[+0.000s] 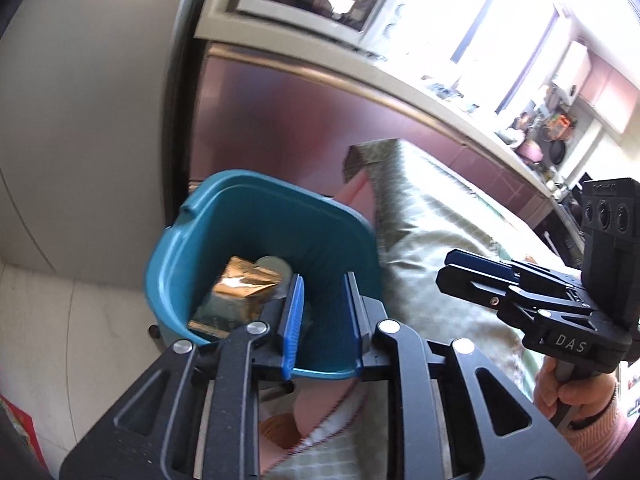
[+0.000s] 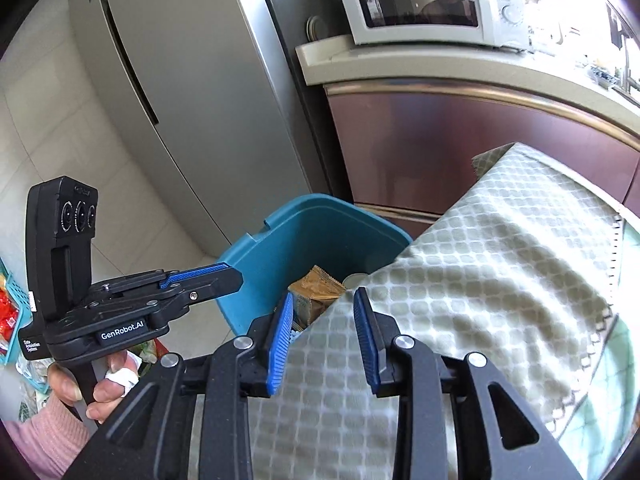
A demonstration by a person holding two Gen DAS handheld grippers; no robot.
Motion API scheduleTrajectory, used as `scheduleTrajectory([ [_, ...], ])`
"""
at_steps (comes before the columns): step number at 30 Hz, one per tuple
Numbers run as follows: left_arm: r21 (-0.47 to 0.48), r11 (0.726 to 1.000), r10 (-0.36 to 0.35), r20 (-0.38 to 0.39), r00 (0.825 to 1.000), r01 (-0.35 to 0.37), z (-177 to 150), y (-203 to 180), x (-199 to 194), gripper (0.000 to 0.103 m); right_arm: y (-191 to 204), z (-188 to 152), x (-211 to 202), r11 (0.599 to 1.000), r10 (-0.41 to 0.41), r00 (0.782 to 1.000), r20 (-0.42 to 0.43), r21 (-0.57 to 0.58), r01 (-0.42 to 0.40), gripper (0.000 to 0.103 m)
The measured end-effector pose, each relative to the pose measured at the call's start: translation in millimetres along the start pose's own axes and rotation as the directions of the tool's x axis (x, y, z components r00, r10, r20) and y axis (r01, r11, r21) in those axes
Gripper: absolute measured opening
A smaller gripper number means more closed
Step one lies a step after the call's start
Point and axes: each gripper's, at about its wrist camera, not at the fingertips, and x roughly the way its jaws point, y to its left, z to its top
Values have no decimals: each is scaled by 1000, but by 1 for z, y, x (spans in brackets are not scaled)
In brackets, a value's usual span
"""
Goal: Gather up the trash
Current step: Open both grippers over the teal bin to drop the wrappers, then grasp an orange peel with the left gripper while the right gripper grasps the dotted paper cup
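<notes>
A teal bin stands on the floor against the table's corner. In it lie a gold wrapper, a pale round lid and a greenish packet. My left gripper hangs over the bin's near rim, open by a narrow gap, nothing between its blue pads. My right gripper is over the edge of the green-checked tablecloth, just right of the bin, open and empty.
A grey fridge stands behind the bin. To its right a maroon cabinet carries a counter with a white microwave. A teal basket with red packets sits at the far left. Each gripper is held by a hand in a pink sleeve.
</notes>
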Motion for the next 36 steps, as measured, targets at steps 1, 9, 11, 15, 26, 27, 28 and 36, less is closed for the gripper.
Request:
scheduleTrajectory([
  [1,11,1000,-13,7,1000,13,0,-6,-2,24,0,-1,-7,1000,1,1000,12,0,-1,33],
  [9,121,983,-145,30,989,140,-3,-67,-16,37,-17,-23,-80,999,-12,992,129,37,7,36],
  [11,154,972,-183,19,983,178,-5,-86,-14,39,-25,-30,-100,998,-29,987,158,59,20,38],
  [15,202,948,-246,-28,969,246,-11,-126,-6,39,-46,-49,-137,991,-81,976,203,120,57,39],
  [26,289,884,-325,-182,928,366,-43,-216,29,41,-118,-133,-223,895,-347,912,220,367,253,41],
  [27,295,880,-326,-195,925,373,-46,-221,34,41,-125,-140,-229,882,-368,904,217,390,266,41],
  [28,301,876,-326,-208,922,377,-48,-229,39,41,-133,-146,-235,869,-385,897,215,412,274,41],
  [36,323,852,-325,-290,900,412,-59,-273,74,41,-177,-172,-264,805,-471,853,226,505,311,41],
])
